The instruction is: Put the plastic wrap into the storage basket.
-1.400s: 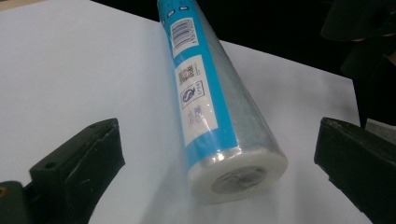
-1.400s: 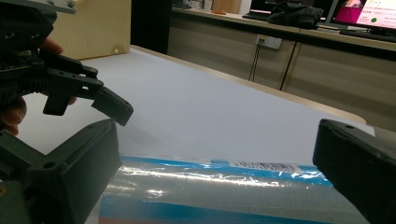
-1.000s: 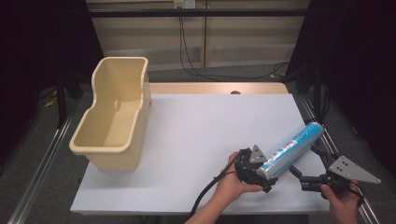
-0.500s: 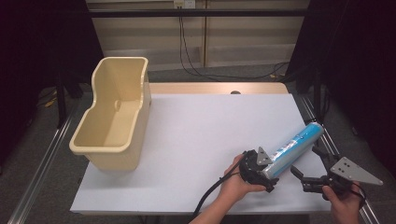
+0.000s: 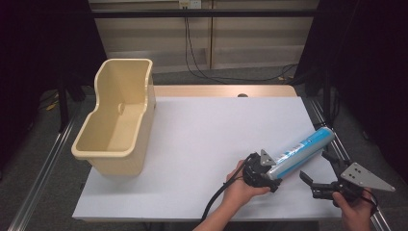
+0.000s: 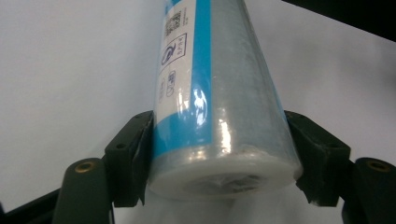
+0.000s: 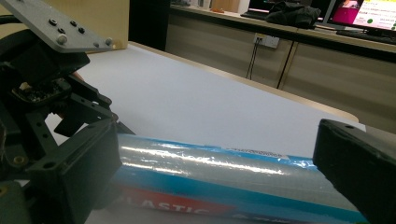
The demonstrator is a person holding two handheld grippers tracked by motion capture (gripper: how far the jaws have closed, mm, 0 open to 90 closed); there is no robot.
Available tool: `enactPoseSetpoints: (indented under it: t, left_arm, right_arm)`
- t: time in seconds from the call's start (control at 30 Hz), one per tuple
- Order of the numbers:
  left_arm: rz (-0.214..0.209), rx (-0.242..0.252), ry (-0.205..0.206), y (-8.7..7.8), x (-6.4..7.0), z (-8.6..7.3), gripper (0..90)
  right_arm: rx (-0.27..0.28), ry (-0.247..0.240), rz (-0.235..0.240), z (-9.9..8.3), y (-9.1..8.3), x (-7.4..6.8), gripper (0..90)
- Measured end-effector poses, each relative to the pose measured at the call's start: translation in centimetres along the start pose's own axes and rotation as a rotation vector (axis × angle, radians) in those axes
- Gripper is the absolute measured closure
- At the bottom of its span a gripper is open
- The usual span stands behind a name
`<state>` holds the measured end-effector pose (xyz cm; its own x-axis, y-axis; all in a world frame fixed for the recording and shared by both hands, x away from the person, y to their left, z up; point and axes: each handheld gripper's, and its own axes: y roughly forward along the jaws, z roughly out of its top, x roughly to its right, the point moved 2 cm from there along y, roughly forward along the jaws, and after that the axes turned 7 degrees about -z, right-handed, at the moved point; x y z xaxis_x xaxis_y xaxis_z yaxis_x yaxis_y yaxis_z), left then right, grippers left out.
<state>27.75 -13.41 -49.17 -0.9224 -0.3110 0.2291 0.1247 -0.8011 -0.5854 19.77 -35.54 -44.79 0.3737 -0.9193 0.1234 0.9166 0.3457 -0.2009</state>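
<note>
A roll of plastic wrap (image 5: 302, 150) in blue and clear film lies slantwise on the white table (image 5: 207, 134) near its front right corner. My left gripper (image 5: 272, 172) is at the roll's near end. In the left gripper view the two black jaws press on either side of the roll (image 6: 219, 107), so the left gripper (image 6: 224, 158) is shut on it. My right gripper (image 5: 315, 166) stands open just right of the roll, apart from it. In the right gripper view the roll (image 7: 224, 172) lies across the wide gap of the right gripper (image 7: 219, 154).
A tall beige plastic bin (image 5: 120, 120) stands at the table's left edge, its inside bare. The table's right edge (image 5: 337, 144) runs close by the roll and the right hand. Cabinets and cables line the back wall.
The left gripper has shifted slightly at the roll's near end. The roll and the right gripper stay about where they were.
</note>
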Motion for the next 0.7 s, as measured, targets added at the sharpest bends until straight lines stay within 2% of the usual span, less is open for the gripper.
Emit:
enactPoseSetpoints:
  t: [0.03, 0.07, 0.1, 0.3, 0.5, 0.7]
  left_arm:
    - [0.001, 0.003, -0.008, -0.1, -0.1, -0.1, 31.6]
    - [0.004, 0.005, -0.005, -0.3, -0.2, -0.2, 31.9]
    - [0.008, -0.003, 0.019, -0.6, -0.2, -0.4, 32.0]
    - [0.0, -0.014, 0.025, -1.7, -0.7, -0.9, 32.0]
    - [-0.004, -0.026, 0.058, -3.7, -1.9, -2.0, 31.9]
    - [-0.031, -0.021, 0.043, -6.3, -3.5, -3.6, 31.9]
  right_arm:
    - [-0.003, 0.001, 0.003, 0.0, 0.0, 0.0, 0.1]
    - [-0.004, -0.008, 0.002, 0.0, 0.1, 0.0, 0.1]
    - [-0.003, -0.006, 0.004, 0.0, 0.1, -0.1, 0.0]
    - [-0.004, -0.006, 0.001, -0.1, 0.1, -0.1, 0.1]
    - [-0.008, -0.007, 0.003, -0.1, 0.1, -0.1, 0.0]
    - [-0.014, -0.009, 0.006, -0.2, 0.2, -0.1, 0.0]
